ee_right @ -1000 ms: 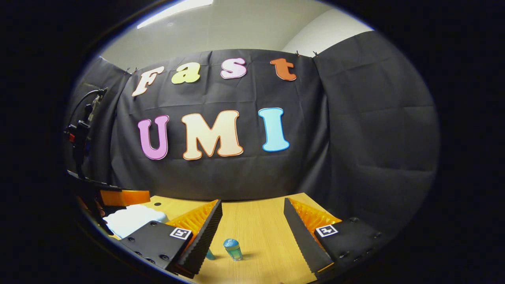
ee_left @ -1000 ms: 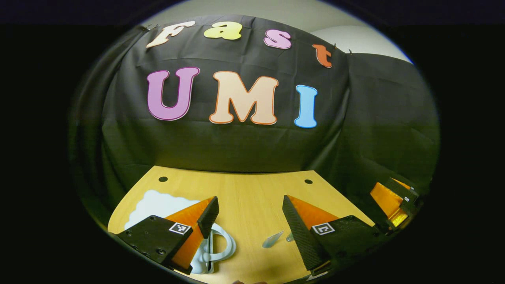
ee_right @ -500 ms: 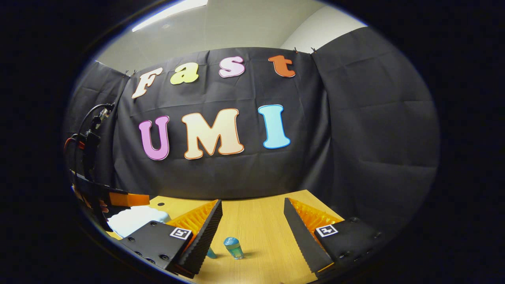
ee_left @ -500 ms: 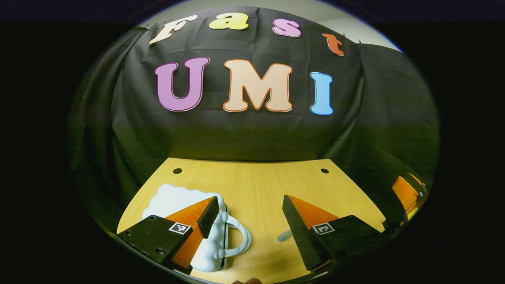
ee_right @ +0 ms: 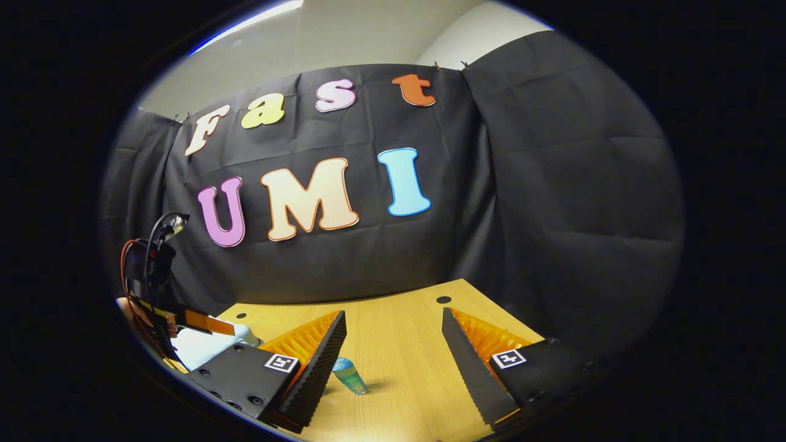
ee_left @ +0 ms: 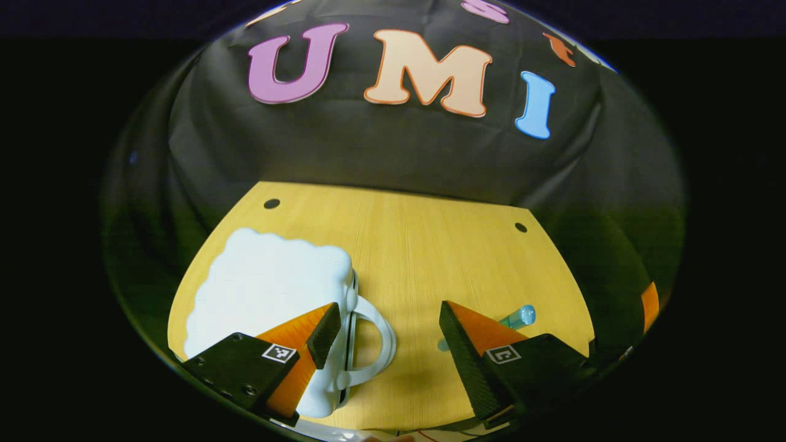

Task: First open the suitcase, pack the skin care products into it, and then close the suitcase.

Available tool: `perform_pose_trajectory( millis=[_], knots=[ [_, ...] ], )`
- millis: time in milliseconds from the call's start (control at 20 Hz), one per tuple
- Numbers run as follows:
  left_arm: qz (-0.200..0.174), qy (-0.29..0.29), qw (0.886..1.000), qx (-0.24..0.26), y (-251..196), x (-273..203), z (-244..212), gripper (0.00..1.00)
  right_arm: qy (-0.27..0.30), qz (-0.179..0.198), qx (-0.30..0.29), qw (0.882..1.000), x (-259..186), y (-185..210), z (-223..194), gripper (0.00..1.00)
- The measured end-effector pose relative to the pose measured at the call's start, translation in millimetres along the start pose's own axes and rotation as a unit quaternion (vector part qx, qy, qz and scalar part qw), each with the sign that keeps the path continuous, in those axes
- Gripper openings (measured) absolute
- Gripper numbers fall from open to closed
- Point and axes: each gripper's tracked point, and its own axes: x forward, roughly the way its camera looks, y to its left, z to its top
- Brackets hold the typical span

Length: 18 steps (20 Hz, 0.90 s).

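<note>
Now left gripper [ee_left: 388,328] jaws spread above closed white cloud-shaped plastic suitcase [ee_left: 270,294] on wooden bench [ee_left: 430,245]; right gripper [ee_right: 393,341] jaws spread, small blue-capped clear bottle [ee_right: 349,374] lying between them.

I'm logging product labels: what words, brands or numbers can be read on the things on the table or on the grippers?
White cloud-shaped suitcase: no text.
Small blue translucent bottle: nothing legible, too small.
Left gripper and right gripper: square black-and-white marker tags, patterns, no words.
</note>
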Motion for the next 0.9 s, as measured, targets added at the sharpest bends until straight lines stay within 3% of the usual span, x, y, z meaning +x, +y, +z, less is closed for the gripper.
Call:
perform_pose_trajectory(
  millis=[200, 350, 500, 700, 900],
  knots=[
    [-0.015, 0.060, 0.998, -0.019, -5, 23, -17, 0.95, 0.017, -0.013, 0.020, 1.000, -1, -14, -8, 0.98],
    [0.006, 0.105, 0.994, -0.034, 2, 45, -32, 0.95, 0.020, -0.027, 0.015, 0.999, -2, -26, -9, 0.94],
    [0.021, 0.151, 0.987, -0.045, 7, 58, -47, 0.95, 0.022, -0.032, 0.015, 0.999, -4, -31, -9, 0.98],
    [0.028, 0.199, 0.979, -0.037, 7, 69, -64, 0.90, 0.029, -0.039, 0.020, 0.999, -7, -39, -13, 0.98],
    [0.051, 0.244, 0.968, 0.004, 16, 75, -81, 0.75, 0.034, -0.044, 0.029, 0.998, -9, -46, -15, 0.98]
  ],
)
